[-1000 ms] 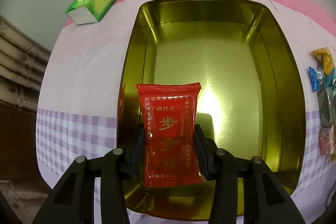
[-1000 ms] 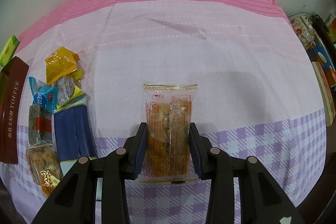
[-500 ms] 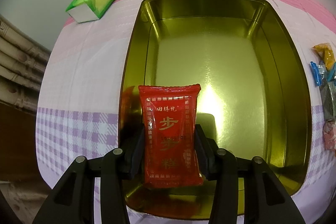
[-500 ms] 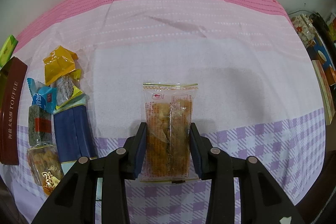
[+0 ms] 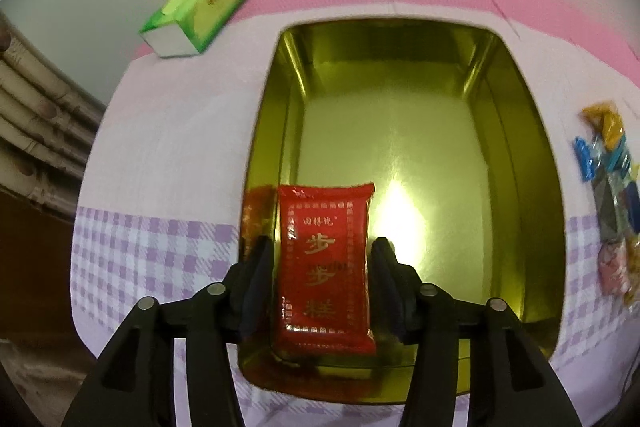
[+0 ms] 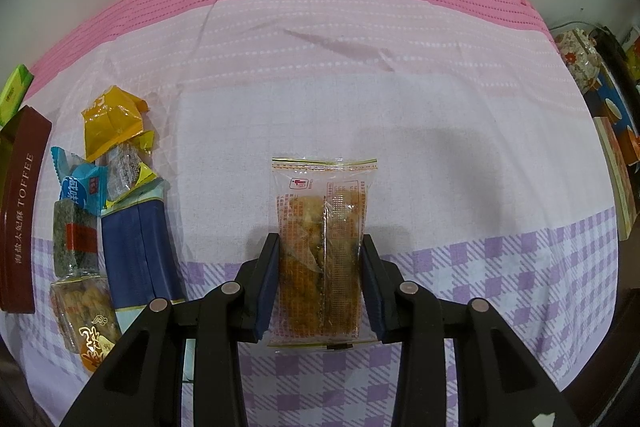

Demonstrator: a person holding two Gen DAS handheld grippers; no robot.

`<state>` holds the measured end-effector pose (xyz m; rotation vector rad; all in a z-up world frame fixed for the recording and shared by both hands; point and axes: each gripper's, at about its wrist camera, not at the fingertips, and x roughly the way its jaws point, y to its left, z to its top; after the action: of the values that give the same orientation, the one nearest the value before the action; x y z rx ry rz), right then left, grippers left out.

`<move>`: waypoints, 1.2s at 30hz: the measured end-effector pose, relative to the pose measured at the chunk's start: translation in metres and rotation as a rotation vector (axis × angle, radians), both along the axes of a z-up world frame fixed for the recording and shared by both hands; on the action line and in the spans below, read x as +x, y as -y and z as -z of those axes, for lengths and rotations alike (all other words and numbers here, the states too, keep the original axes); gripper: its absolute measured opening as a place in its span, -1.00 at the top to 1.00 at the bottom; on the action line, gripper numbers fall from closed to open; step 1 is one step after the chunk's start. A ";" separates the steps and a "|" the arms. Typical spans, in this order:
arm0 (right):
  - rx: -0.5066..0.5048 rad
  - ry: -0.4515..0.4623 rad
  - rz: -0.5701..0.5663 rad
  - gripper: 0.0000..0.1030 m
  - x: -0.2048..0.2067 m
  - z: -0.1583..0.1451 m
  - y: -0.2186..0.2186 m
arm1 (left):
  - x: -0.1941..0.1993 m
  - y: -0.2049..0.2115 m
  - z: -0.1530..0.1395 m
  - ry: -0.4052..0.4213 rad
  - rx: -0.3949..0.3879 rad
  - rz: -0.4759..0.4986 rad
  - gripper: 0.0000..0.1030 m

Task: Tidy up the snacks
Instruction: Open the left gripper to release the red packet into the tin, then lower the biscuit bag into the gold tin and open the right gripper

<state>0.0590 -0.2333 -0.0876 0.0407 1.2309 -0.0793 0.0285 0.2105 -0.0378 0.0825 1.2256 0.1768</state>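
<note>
- Left gripper (image 5: 323,275), pointing steeply down over the near left corner of the gold-coloured rectangular metal tin (image 5: 532,163), has its jaws opening; gaps show on both sides of the red foil snack packet with gold lettering (image 5: 325,263), so the pads no longer press on it.
- That red packet lies between the black fingers (image 5: 256,279), its near end at the tin's near wall, and looks to be dropping or settling onto the shiny floor.
- Right gripper (image 6: 321,283) is pinching a clear plastic packet of golden-brown fried snack (image 6: 322,247) by its long edges, above the pink and lilac checked tablecloth (image 6: 480,147).
- More wrapped snacks (image 6: 100,203) lie in a cluster at the left of the right wrist view, beside the tin's brown outer wall marked TOFFEE (image 6: 22,211).
- A green tissue pack (image 5: 196,13) sits on the far left of the cloth, apart from the tin.
- Handling, as a judgement: both packets look light and soft-sided, with slippery film wrappers; the fried piece inside is probably brittle, so a hard squeeze could crush it.
- Best hold is likely across the filled middle by the long edges, as now, rather than on the thin crimped end seals, which could slide out.
</note>
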 end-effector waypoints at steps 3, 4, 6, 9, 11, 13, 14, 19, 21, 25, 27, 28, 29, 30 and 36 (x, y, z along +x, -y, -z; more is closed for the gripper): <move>-0.003 0.003 0.006 0.33 -0.001 0.000 -0.001 | -0.007 0.001 -0.012 0.053 0.006 -0.033 -0.11; -0.003 0.004 0.009 0.33 -0.001 -0.001 -0.001 | -0.009 0.001 -0.015 0.066 0.005 -0.045 -0.16; -0.009 0.005 0.011 0.33 -0.001 -0.001 -0.002 | -0.014 -0.002 -0.020 0.088 -0.010 -0.071 -0.19; -0.016 0.004 0.020 0.34 -0.002 -0.002 -0.005 | -0.020 -0.005 -0.024 0.106 -0.039 -0.103 -0.22; -0.013 0.010 0.028 0.34 -0.002 -0.004 -0.006 | -0.024 -0.007 -0.028 0.120 -0.046 -0.122 -0.24; -0.020 0.027 0.027 0.34 -0.003 -0.008 -0.010 | -0.028 -0.008 -0.029 0.131 -0.046 -0.140 -0.26; -0.024 0.037 0.028 0.34 -0.003 -0.012 -0.012 | -0.029 -0.009 -0.030 0.136 -0.043 -0.147 -0.26; -0.012 0.105 0.014 0.34 -0.006 -0.041 -0.031 | -0.038 -0.022 -0.032 0.154 -0.028 -0.201 -0.29; 0.010 0.132 -0.007 0.34 -0.007 -0.056 -0.044 | -0.041 -0.030 -0.032 0.159 -0.041 -0.229 -0.30; 0.085 0.180 -0.077 0.34 -0.009 -0.081 -0.087 | -0.050 -0.047 -0.033 0.168 -0.048 -0.282 -0.31; 0.121 0.192 -0.120 0.34 -0.010 -0.090 -0.112 | -0.054 -0.053 -0.032 0.171 -0.038 -0.302 -0.32; 0.138 0.195 -0.145 0.34 -0.010 -0.093 -0.125 | -0.057 -0.058 -0.032 0.173 -0.039 -0.315 -0.33; 0.157 0.197 -0.175 0.34 -0.011 -0.097 -0.142 | -0.059 -0.061 -0.032 0.173 -0.040 -0.326 -0.34; 0.171 0.198 -0.200 0.34 -0.011 -0.099 -0.154 | -0.061 -0.063 -0.032 0.175 -0.042 -0.336 -0.35; 0.263 0.162 -0.344 0.34 -0.012 -0.103 -0.242 | -0.075 -0.078 -0.031 0.176 -0.018 -0.396 -0.40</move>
<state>0.0465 0.0083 0.0158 0.0624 1.0648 0.3791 -0.0464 0.2888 -0.0066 -0.1905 1.0574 0.5075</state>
